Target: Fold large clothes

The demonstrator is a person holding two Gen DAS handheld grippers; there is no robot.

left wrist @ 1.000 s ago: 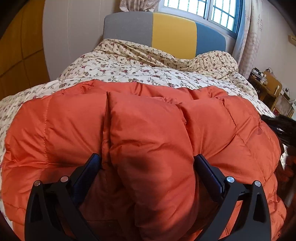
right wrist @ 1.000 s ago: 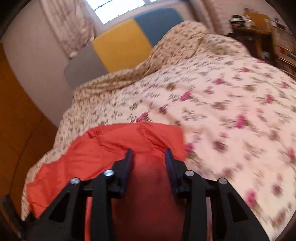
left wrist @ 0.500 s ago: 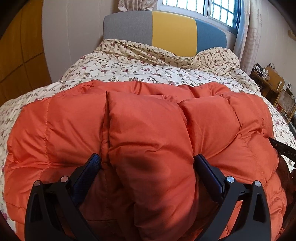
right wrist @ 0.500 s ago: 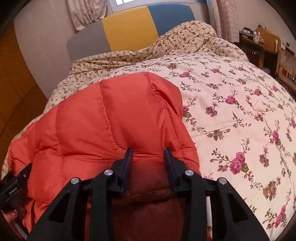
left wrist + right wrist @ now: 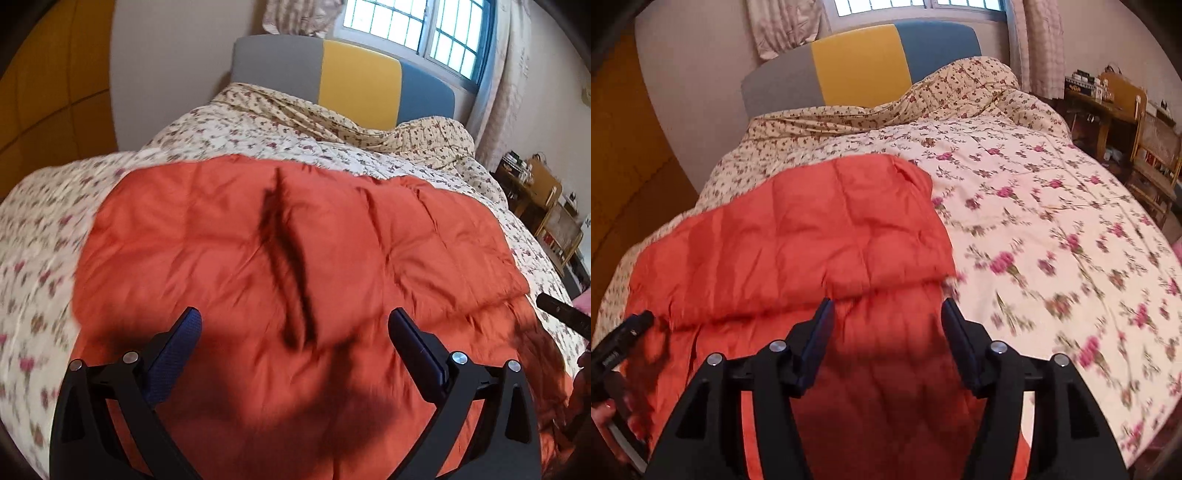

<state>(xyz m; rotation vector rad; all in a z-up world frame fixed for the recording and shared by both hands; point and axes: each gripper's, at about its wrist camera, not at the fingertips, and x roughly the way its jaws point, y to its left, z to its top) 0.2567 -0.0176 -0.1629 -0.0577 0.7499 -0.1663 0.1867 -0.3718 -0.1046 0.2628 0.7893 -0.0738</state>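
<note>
An orange quilted down jacket lies folded on the floral bedspread, with a dark fur strip running down its middle. My left gripper is open and empty above the jacket's near part. In the right wrist view the jacket lies at the left, its upper layer folded over the lower one. My right gripper is open and empty just above the jacket's right near edge. The other gripper's tip shows at the far left there.
The floral bedspread covers the bed to the right of the jacket. A grey, yellow and blue headboard stands at the back under a window. Wooden shelves and a chair stand at the right of the bed.
Both grippers let go of the jacket and pulled back above it. The right jaws opened. The bunched fold between the left jaws dropped flat, showing the fur strip.
</note>
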